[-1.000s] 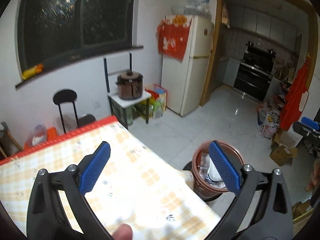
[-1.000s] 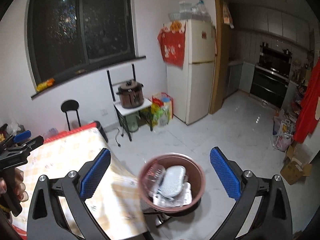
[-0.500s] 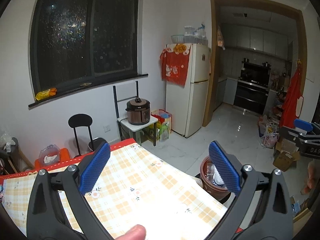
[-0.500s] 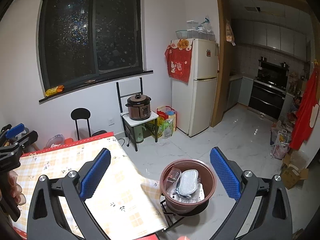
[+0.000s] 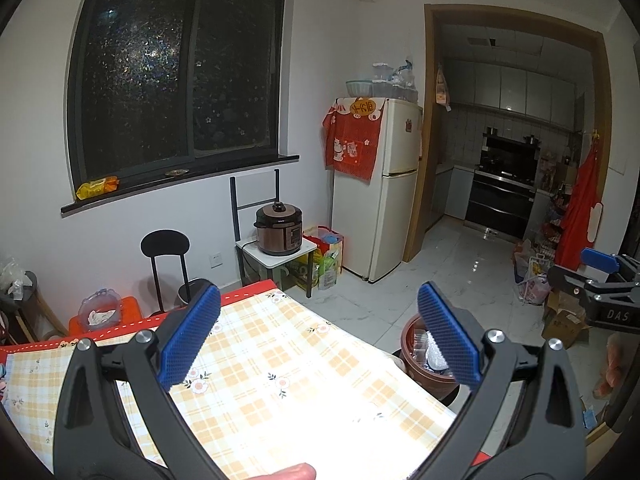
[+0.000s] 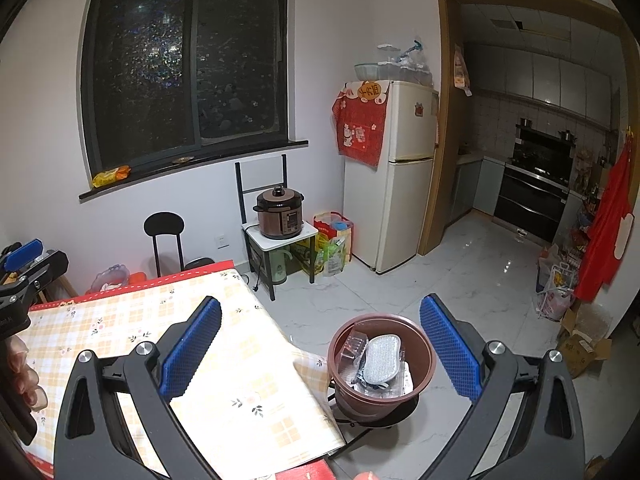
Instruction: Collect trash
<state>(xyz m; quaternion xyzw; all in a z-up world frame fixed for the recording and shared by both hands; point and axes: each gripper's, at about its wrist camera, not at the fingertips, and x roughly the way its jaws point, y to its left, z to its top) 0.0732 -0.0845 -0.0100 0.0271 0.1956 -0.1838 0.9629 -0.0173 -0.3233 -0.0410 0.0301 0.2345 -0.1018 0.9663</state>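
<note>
Trash [image 6: 378, 364] already sits in the brown bin [image 6: 416, 380] just right of the table [image 6: 132, 320], within easy drop range. I hold my left gripper [image 5: 318, 336] and right gripper [image 6: 320, 340] spread wide, both carrying nothing.

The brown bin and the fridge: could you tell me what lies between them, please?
Only bare white floor lies between the brown bin and the fridge, seen in the right wrist view.
</note>
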